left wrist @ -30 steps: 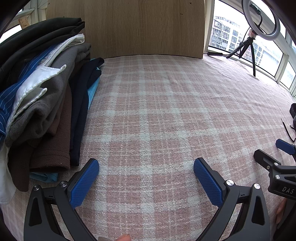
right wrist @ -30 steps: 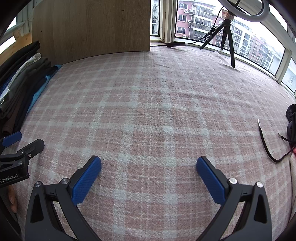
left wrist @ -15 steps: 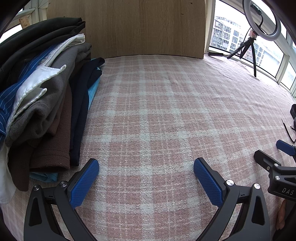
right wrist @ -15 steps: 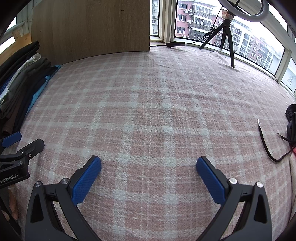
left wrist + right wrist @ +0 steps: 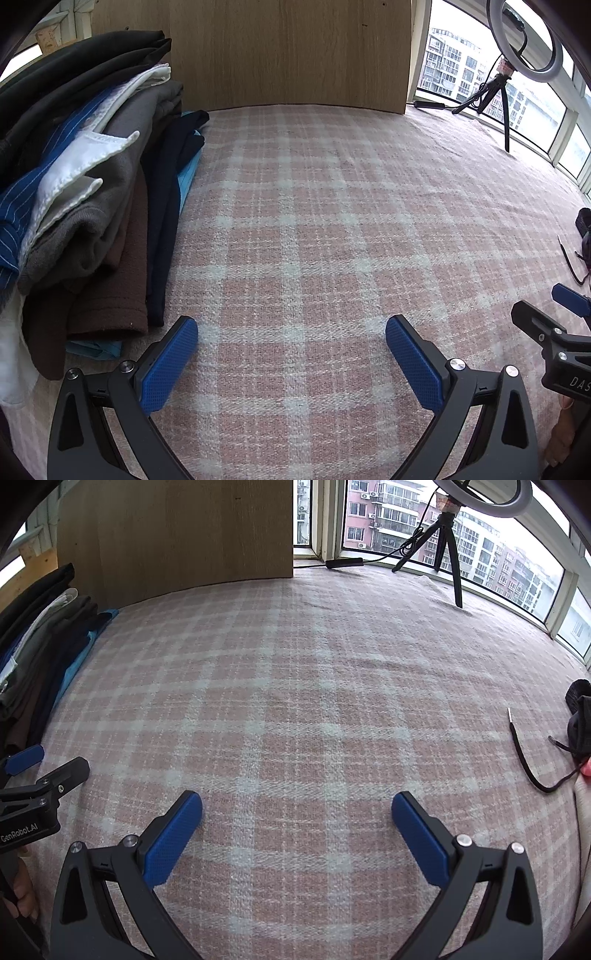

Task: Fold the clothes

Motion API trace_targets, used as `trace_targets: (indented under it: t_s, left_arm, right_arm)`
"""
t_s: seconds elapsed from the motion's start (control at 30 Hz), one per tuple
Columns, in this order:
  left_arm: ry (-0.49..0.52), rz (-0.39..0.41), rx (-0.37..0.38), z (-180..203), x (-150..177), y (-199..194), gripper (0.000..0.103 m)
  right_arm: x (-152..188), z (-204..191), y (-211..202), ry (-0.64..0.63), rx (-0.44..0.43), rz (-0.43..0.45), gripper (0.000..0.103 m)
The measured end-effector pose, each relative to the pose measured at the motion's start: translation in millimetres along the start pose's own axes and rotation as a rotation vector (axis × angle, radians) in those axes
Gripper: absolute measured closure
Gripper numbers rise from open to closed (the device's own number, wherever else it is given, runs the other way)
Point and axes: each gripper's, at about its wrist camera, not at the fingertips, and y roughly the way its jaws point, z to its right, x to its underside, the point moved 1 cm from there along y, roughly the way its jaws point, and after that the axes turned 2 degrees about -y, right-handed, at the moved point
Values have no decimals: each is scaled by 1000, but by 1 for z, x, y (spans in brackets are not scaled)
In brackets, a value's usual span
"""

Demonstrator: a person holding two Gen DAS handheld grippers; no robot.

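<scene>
Nothing has shifted since the earlier frames: both grippers hold the same pose over the same patch of cloth, and the clothes lie as they did.

Jaws on the left gripper (image 5: 291,343) stand wide apart and empty, hovering just above the pink plaid cover (image 5: 332,221); the right gripper (image 5: 297,819) is the same, spread wide with nothing between its pads. Each shows at the edge of the other's view, side by side and near the front of the cover.

Just left of the left gripper sits the stack of folded clothes (image 5: 85,192), dark, grey, brown and blue-striped layers piled against the wooden board (image 5: 288,51). At the far right edge lies a dark garment (image 5: 580,716) with a black drawstring (image 5: 524,757) trailing from it, apparently unfolded.

By my reading, this is a pause between garments. The next move calls for reaching right, taking that dark piece and spreading it flat on the open middle of the cover. A ring light on a tripod (image 5: 448,535) stands by the far window.
</scene>
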Motion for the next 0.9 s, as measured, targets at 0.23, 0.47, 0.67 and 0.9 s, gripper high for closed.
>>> trace_targets:
  t_s: [0.23, 0.47, 0.67, 0.9]
  left_arm:
    - [-10, 74, 53, -8, -18, -53, 1]
    - [45, 186, 105, -4, -45, -117, 1]
    - [88, 255, 158, 16, -60, -157, 1]
    - [106, 311, 194, 65, -64, -184, 1]
  right_arm:
    - [-10, -5, -53, 11, 42, 72, 0]
    - [-9, 8, -123, 70, 215, 165, 0]
    - [-14, 47, -163, 129, 253, 193, 0]
    - [-21, 104, -190, 175, 247, 235, 0]
